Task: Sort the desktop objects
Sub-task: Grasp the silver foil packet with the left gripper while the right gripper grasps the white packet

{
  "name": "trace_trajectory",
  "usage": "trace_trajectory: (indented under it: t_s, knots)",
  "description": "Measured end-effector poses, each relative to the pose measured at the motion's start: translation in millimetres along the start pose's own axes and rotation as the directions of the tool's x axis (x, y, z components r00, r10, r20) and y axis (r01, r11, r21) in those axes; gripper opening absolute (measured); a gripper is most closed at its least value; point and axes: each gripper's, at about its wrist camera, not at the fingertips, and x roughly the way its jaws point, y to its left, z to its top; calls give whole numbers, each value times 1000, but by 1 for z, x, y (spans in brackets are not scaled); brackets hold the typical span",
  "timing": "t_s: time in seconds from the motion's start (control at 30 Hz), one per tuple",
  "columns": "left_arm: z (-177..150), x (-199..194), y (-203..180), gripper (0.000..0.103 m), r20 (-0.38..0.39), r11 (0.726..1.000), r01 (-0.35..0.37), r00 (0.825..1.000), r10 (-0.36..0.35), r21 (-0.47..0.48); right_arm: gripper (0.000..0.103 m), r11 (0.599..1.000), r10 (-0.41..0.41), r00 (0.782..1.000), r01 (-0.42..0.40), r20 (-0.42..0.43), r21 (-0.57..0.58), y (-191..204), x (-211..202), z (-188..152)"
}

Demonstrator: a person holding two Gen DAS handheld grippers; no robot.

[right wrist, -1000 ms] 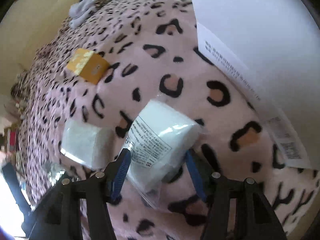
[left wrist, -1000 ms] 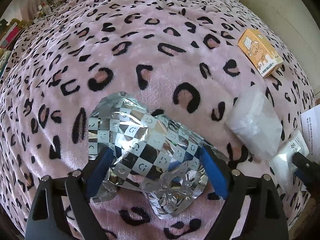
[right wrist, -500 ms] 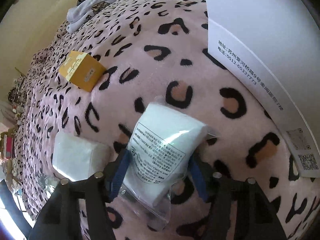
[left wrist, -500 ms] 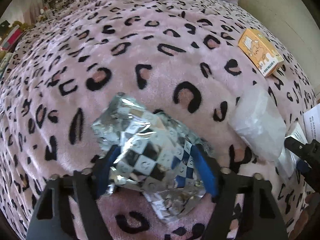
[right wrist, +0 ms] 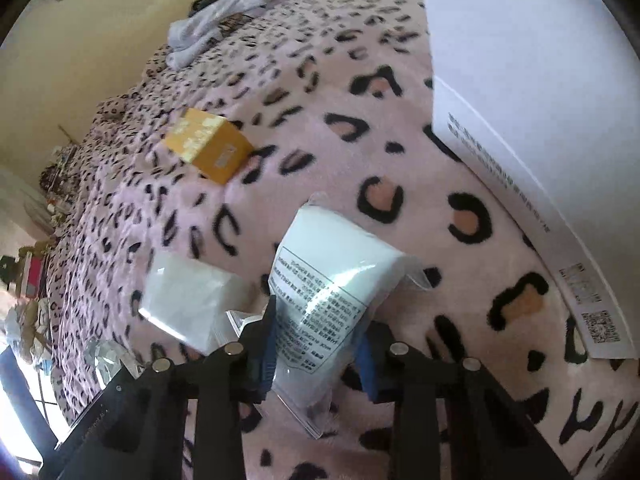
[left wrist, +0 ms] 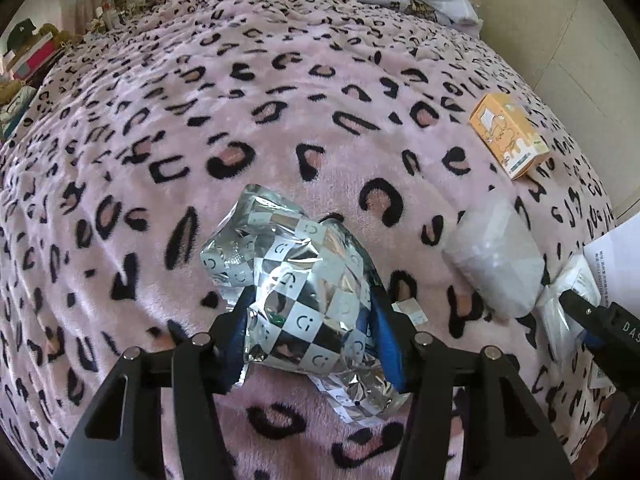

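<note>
Silver checkered foil bag (left wrist: 304,300) sits squeezed between my left claw (left wrist: 312,340) pads, which have just been closing, over the pink leopard blanket (left wrist: 280,120) on the bed. My right claw (right wrist: 316,354) has just clenched a white plastic-wrapped packet (right wrist: 332,280). An orange box (left wrist: 508,136) lies well apart.

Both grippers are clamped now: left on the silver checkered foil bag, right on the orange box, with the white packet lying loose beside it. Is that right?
Not quite. The right gripper is shut on the white packet, not the orange box, which lies loose farther up the blanket, as the right wrist view shows. The left gripper is indeed clamped on the silver checkered foil bag.
</note>
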Motion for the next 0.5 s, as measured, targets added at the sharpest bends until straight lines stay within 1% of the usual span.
trace_trajectory:
  t_s: [0.23,0.37,0.5]
  knots:
    - [-5,-37,-3,54,42,999,12,999,-13,30,33,995,10,999,-5,53,-95,22,-37,-10]
    - [-8,-58,-10,54,64,998,22,998,-25,51,33,987,6,996,7,84,-158,35,-58,-18]
    - [-11,-77,-18,55,81,997,30,996,-36,72,33,982,19,994,0,103,-187,41,-77,-25]
